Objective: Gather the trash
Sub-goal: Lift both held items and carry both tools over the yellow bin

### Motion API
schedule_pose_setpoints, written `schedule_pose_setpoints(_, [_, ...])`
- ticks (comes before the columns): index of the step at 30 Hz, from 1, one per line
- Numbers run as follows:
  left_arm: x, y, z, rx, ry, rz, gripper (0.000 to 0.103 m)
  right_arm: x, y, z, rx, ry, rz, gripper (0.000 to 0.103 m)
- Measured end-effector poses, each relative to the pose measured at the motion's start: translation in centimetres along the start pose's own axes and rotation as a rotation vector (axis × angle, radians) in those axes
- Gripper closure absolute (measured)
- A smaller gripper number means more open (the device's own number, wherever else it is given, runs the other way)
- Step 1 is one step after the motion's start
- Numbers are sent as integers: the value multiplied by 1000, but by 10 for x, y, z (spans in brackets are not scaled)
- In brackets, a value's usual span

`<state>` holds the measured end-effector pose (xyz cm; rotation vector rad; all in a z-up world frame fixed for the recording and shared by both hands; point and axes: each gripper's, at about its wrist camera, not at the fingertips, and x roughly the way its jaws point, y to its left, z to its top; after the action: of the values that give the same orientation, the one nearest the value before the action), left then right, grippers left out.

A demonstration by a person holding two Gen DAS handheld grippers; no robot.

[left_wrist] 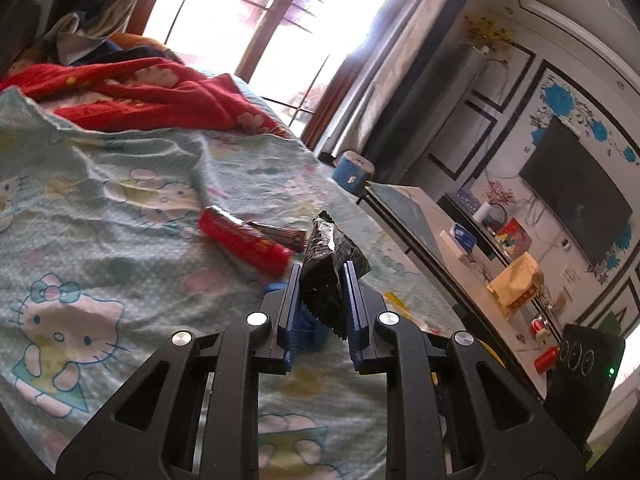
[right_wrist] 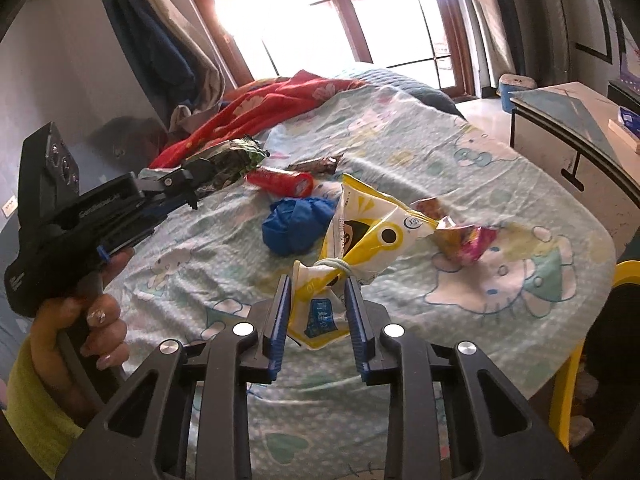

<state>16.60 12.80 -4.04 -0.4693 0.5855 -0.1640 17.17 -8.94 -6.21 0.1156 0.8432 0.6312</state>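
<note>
My left gripper is shut on a dark green snack wrapper and holds it above the bed; it also shows in the right wrist view with the wrapper. My right gripper is shut on a yellow and white knotted snack bag, lifted over the bed. A red wrapper, a brown wrapper, a blue crumpled bag and a pink and gold wrapper lie on the cartoon-cat sheet.
A red blanket lies at the head of the bed. A low table with boxes and a bag stands to the right, beside a blue bin. A yellow chair stands at the bed's right edge.
</note>
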Motion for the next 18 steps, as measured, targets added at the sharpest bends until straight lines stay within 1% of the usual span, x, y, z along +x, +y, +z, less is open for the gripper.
schedule_pose_setpoints(1, [0, -5, -1, 8, 1, -5, 89, -2, -2, 1, 4, -3, 2, 83])
schedule_pose_setpoints(12, [1, -43, -11, 75, 20, -65, 89, -40, -18, 7, 16, -98, -24, 84])
schedule_pose_setpoints(18, [5, -65, -18, 113, 37, -101, 89, -68, -36, 11, 40, -160, -51, 84])
